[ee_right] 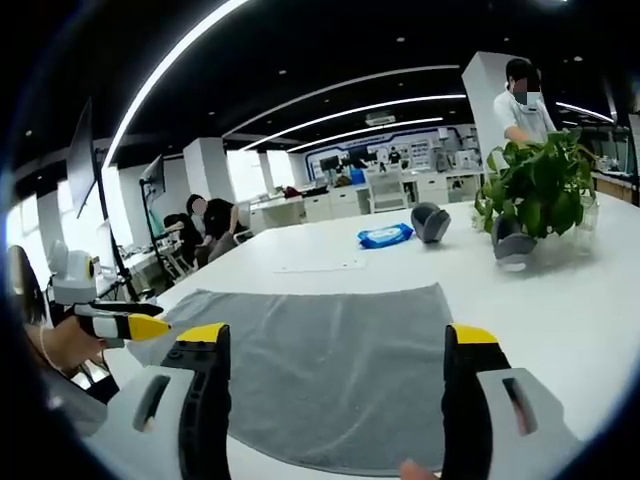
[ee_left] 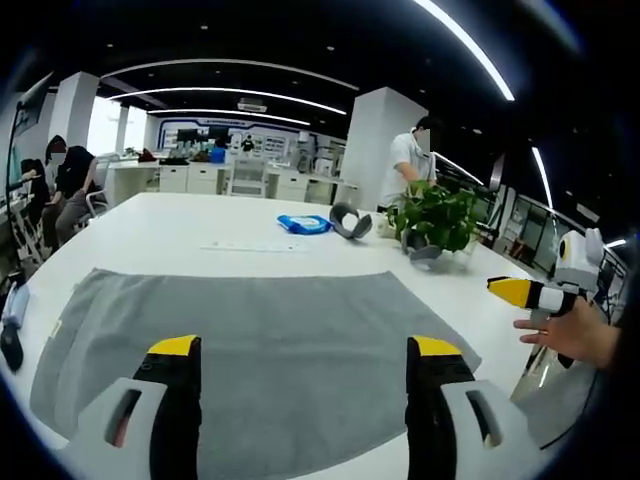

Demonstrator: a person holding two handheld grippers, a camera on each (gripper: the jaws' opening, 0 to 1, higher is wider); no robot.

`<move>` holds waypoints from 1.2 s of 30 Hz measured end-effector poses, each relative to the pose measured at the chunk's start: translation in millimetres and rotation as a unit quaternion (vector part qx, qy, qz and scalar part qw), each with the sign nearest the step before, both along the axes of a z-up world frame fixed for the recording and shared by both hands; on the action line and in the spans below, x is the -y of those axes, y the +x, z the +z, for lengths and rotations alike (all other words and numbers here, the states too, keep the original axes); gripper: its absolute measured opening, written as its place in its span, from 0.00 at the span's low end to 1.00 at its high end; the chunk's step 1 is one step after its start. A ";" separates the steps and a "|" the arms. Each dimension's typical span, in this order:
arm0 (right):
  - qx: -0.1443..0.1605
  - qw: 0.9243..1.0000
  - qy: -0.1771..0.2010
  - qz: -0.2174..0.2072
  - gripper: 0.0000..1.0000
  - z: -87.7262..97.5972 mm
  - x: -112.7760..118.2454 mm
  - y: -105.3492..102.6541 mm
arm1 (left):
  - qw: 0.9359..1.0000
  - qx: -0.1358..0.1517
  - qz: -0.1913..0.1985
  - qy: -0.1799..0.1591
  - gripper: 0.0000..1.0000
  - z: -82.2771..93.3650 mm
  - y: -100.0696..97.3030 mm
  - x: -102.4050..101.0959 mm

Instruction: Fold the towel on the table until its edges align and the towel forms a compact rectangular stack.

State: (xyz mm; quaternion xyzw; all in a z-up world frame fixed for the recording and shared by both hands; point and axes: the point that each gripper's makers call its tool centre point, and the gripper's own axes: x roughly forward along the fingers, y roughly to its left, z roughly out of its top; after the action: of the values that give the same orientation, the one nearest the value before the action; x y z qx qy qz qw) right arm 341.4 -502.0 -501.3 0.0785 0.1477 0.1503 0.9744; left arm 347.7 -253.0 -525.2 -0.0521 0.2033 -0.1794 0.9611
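A grey towel (ee_left: 260, 345) lies spread flat on the white table (ee_left: 190, 225), one layer, roughly rectangular. My left gripper (ee_left: 305, 350) hovers above its near edge, open, with nothing between its yellow-tipped fingers (ee_left: 175, 347). The right gripper (ee_left: 530, 293) comes in from the right edge, held by a hand, off the towel's right corner. In the right gripper view the same towel (ee_right: 330, 360) lies ahead, and my right gripper (ee_right: 340, 335) stands open over its near part. The left gripper (ee_right: 125, 325) shows at the left, beside the towel's left corner.
A potted green plant (ee_left: 437, 218) stands at the table's far right. A blue packet (ee_left: 305, 224) and a grey curved object (ee_left: 350, 220) lie beyond the towel. A person stands behind the plant (ee_right: 540, 185); others sit at the left. Dark items (ee_left: 12, 330) lie by the table's left edge.
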 end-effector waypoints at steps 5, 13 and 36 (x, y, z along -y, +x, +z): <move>-0.001 1.000 -0.008 -0.001 0.88 -1.4 1.0 0.5 | 1.000 -0.001 -0.001 -0.002 0.86 -0.6 -0.3 0.4; 0.006 1.000 0.001 -0.008 0.87 7.5 5.5 4.4 | 1.000 -0.007 -0.007 0.000 0.85 -3.4 -2.1 3.9; -0.084 0.992 -0.028 -0.093 0.62 -40.4 77.7 13.7 | 0.999 -0.015 -0.038 0.000 0.81 -6.7 -7.4 17.2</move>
State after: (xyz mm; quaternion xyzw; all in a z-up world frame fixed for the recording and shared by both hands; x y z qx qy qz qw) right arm 355.1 -579.8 -541.7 0.0770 0.2247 0.0474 0.9702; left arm 340.3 -270.2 -531.8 -0.0472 0.2199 -0.2146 0.9505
